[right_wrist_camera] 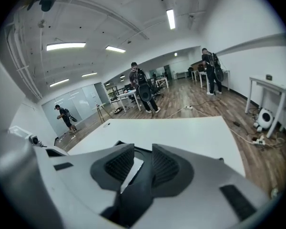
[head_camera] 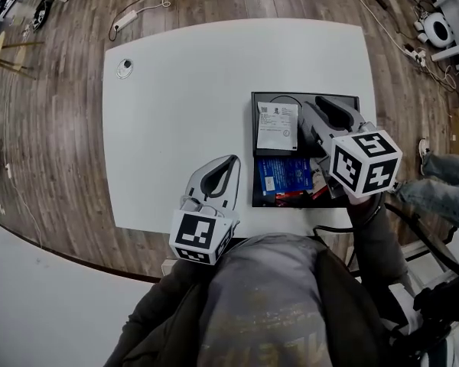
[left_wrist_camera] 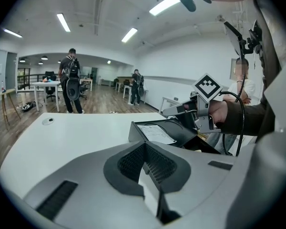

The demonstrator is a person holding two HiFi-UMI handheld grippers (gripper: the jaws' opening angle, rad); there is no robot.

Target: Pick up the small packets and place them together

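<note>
Right gripper hangs over the far right of the black tray on the table's right side, jaws apart, gripping nothing. White-labelled packet and blue packet lie in the tray just left of it. Left gripper sits at the near table edge, jaws together and empty, with the tray's left wall between it and the packets.

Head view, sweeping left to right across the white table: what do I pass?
Round cap in the tabletop → left gripper → white packet in the black tray → right gripper.
</note>
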